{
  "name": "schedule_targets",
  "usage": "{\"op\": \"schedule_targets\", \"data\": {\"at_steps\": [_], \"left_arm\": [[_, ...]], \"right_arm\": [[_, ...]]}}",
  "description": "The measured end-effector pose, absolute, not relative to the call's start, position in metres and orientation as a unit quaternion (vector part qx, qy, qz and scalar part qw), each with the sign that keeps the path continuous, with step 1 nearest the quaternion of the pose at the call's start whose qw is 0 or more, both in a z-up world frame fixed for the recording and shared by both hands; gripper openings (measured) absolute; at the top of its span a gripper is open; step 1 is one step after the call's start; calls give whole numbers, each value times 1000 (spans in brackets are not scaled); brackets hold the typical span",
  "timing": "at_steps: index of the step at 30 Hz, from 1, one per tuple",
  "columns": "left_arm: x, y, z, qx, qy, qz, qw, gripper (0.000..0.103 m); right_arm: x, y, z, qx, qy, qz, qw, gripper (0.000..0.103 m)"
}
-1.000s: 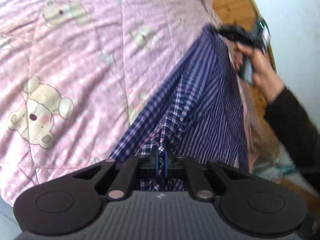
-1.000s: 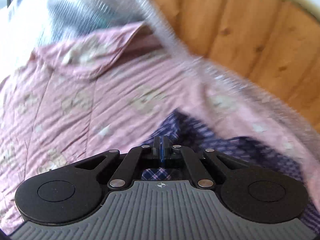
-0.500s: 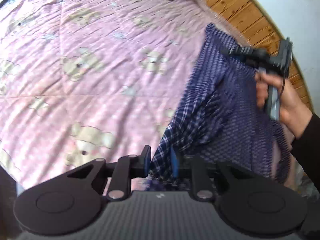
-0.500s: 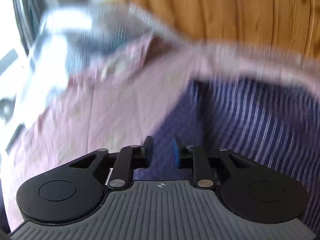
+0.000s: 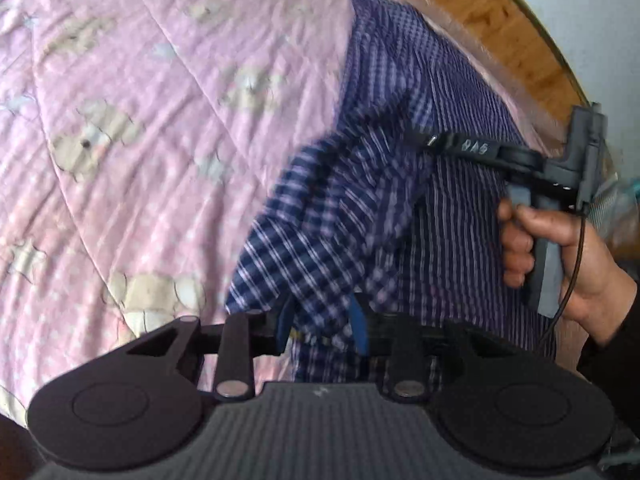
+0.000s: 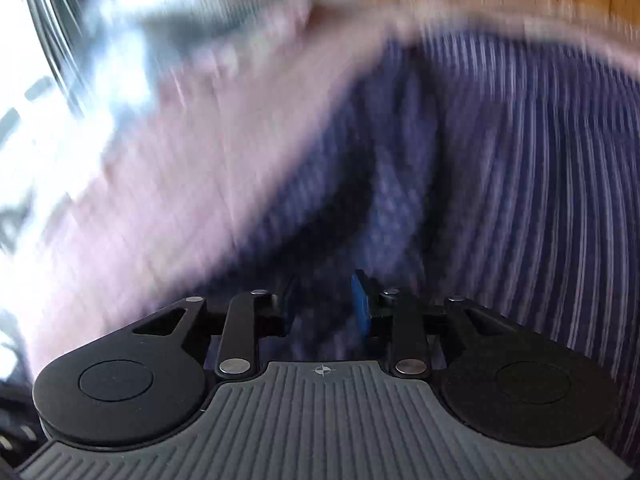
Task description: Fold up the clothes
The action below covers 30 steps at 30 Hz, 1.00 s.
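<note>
Shirt (image 5: 400, 184) draped on right side of quilt (image 5: 160, 120). Left gripper (image 5: 322, 322) parted, cloth loose between fingers; right gripper (image 6: 324, 308) likewise. Clear both before smoothing, avoid snagging.

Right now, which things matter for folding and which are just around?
For the job:
plaid shirt
left hand-held gripper, open
right hand-held gripper, open

Just around:
pink quilt
wooden headboard
</note>
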<state>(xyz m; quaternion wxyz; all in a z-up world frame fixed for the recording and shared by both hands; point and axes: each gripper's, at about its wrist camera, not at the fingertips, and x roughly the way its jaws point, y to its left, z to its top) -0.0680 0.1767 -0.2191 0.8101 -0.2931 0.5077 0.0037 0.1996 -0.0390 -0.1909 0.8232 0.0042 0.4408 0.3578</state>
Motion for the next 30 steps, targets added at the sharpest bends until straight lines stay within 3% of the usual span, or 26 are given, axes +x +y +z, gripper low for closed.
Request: {"op": "schedule_targets", "data": {"at_steps": [2, 4, 5, 9, 12, 13, 14, 15, 22, 27, 30], "left_arm": [[-76, 178, -205, -285, 488, -16, 825, 32], [-88, 181, -189, -274, 466, -18, 841, 45], [-94, 183, -184, -268, 458, -14, 847, 49], [-105, 193, -185, -271, 454, 4, 849, 49], [-106, 191, -185, -267, 456, 2, 849, 49], [-105, 190, -187, -265, 456, -1, 850, 49], [-106, 190, -184, -263, 455, -4, 851, 49], [-105, 188, -180, -263, 450, -7, 853, 49], [-63, 180, -182, -273, 411, -24, 869, 50], [-43, 166, -228, -252, 457, -34, 852, 44], [-48, 164, -235, -250, 467, -37, 847, 45]], "right_arm": [[179, -53, -187, 29, 445, 354, 822, 28], [159, -67, -184, 54, 449, 351, 820, 42], [149, -74, -182, 66, 451, 349, 819, 54], [114, -75, -188, 84, 463, 348, 811, 53], [89, -68, -197, 88, 473, 348, 804, 48], [81, -66, -199, 90, 477, 349, 802, 40], [72, -64, -202, 91, 480, 349, 800, 15], [64, -62, -205, 93, 483, 349, 797, 2], [46, -89, -192, 84, 493, 334, 799, 0], [49, -76, -215, 37, 526, 326, 785, 0], [50, -93, -221, 65, 527, 326, 782, 0]]}}
